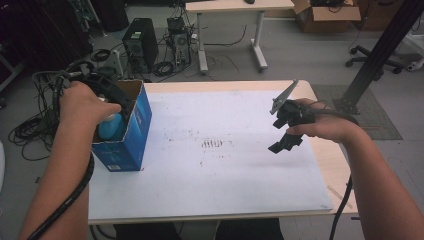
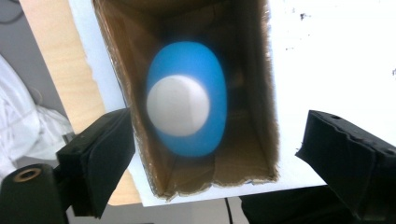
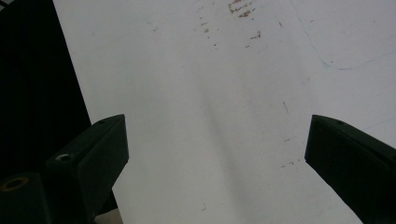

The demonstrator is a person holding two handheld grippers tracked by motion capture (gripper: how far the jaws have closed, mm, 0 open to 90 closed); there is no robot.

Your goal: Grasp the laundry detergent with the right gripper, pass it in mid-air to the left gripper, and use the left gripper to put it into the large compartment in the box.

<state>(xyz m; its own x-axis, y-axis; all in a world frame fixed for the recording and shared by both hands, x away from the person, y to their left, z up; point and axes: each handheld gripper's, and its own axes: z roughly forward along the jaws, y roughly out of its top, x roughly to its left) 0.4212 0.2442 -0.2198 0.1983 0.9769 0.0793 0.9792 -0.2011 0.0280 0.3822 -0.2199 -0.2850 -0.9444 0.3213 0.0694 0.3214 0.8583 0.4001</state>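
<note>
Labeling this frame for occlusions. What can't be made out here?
- Blue bottle with white cap: blurred in the left gripper view, any cap marking unreadable; in the high view the hand and the box wall hide most of it.
- Blue box: its print is too small to read in the high view.
- Left gripper: covered by the hand in the high view.
- Right gripper: its open jaws overlap in the high view.
</note>
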